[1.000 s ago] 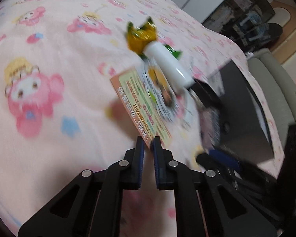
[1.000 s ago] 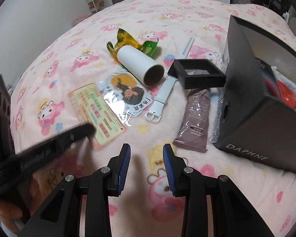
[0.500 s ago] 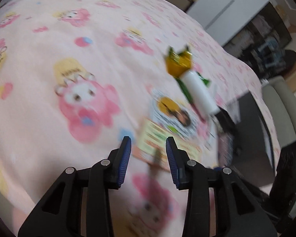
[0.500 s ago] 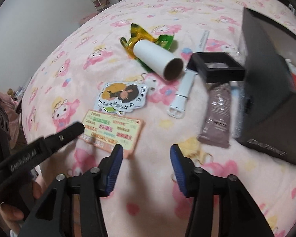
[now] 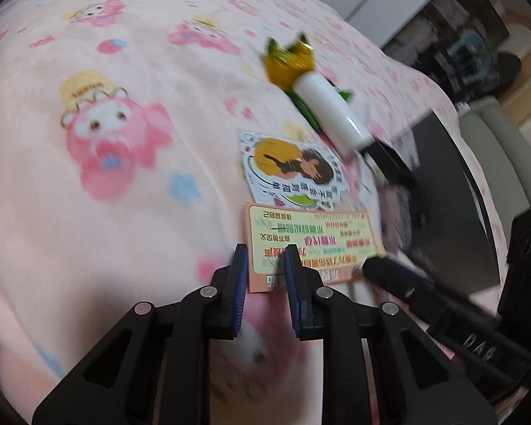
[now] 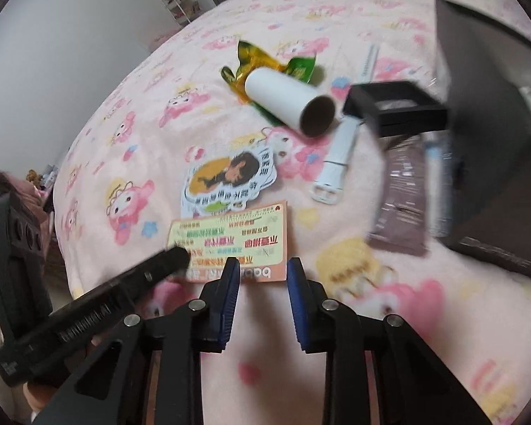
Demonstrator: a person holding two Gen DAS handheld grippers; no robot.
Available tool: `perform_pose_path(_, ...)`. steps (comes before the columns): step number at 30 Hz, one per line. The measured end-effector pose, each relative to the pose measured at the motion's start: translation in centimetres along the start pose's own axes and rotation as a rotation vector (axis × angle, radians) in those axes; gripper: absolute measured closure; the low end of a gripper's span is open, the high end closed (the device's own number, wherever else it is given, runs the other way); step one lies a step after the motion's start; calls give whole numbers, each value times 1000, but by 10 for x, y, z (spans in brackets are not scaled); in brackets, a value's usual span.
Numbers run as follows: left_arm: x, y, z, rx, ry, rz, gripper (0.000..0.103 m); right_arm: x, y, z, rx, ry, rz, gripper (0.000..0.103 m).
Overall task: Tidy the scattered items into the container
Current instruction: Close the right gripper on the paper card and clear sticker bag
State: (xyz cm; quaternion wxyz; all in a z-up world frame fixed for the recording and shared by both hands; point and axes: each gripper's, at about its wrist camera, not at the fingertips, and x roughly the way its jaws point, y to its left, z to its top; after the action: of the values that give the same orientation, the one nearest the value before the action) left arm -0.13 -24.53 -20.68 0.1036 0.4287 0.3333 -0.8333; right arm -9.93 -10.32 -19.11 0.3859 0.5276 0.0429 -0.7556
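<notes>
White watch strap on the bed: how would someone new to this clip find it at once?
Start at the big dark grey box at the right of the pink cartoon-print blanket. Left of it lies a brown foil sachet, and left of that the white rubber watch strap. It alone is narrow and flat, with a buckle.

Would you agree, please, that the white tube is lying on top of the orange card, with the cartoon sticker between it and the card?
Not quite: the white tube lies on the green and gold wrapper, not the orange card. The cartoon sticker does sit between tube and card, as the right wrist view shows.
</notes>
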Motion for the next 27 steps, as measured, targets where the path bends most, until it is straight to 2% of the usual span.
perform_pose_path(3, -5, -9, -18, 20, 37, -50, 83, -21, -6, -11, 4, -9, -1, 79)
perform_pose_path(7, -2, -21, -34, 47, 108, -111, 77, -46, -17, -40, -22, 34, -26, 79)
perform_pose_path(10, -8, -23, -33, 56, 59, -83, 77, -50, -28, -59, 6, 80, -22, 79)
perform_pose_path(14, -10, -8, -24, -18, 7, -82, 77, -52, -39, -63, 34, 69, -51, 79)
perform_pose_path(17, -2, 0, -20, -51, 34, -89, 78, -49, -38, -60, 31, 65, -53, 78)
perform_pose_path(20, 1, -7, -22, -12, 48, -68, 85, -37, -36, -67, 23, 100, -76, 77)
perform_pose_path(22, 3, -13, -27, 18, 64, -63, 89, -31, -37, -74, 40, 125, -58, 77)
perform_pose_path(25, 7, -23, -36, 56, 112, -92, 89, -33, -39, -78, 58, 122, -62, 77)
perform_pose_path(27, 11, -32, -45, 82, 173, -148, 89, -39, -42, -77, 69, 104, -70, 77)
